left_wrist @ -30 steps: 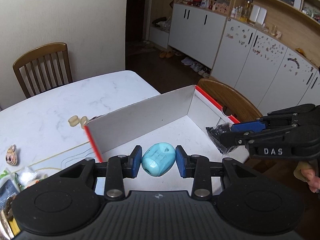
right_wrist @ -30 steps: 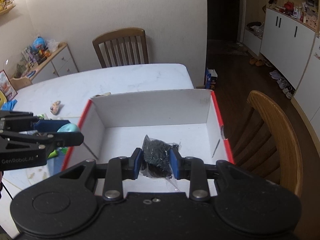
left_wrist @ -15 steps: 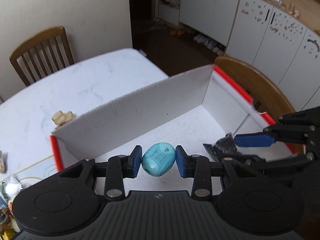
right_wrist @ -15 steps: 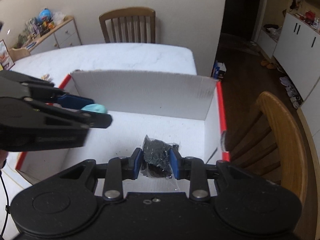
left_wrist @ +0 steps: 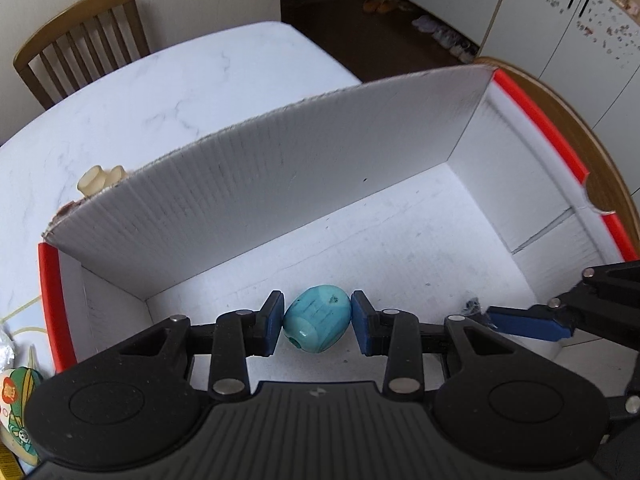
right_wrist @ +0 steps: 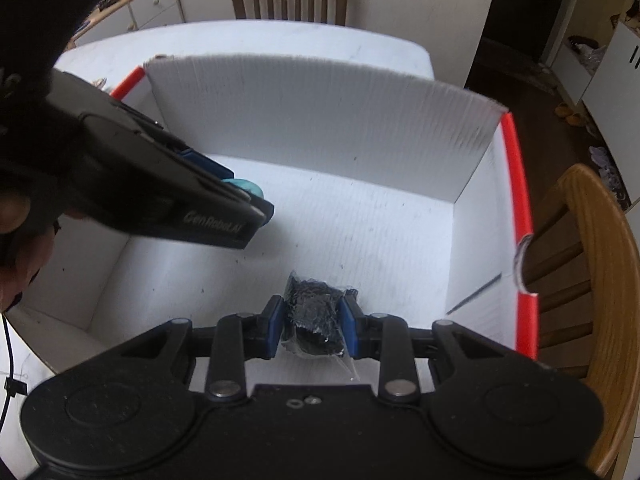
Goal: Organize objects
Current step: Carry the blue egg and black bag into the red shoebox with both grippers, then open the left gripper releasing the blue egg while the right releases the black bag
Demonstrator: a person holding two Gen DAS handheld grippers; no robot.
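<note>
Both loads hang above the white box (left_wrist: 248,184) floor: the left gripper (left_wrist: 317,324) fingers clamp a turquoise bead (left_wrist: 318,322), the right gripper (right_wrist: 311,328) fingers clamp a black packet (right_wrist: 314,320), nearer the box's red-edged side.

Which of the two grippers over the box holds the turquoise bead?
The left gripper holds the turquoise bead; the right gripper clamps a dark packet instead.

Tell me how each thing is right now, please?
Left gripper: shut on the blue bead, over the box.
Right gripper: shut on the black bag, over the box.
Box: open on top, its floor bare.
Table: holds the box.
</note>
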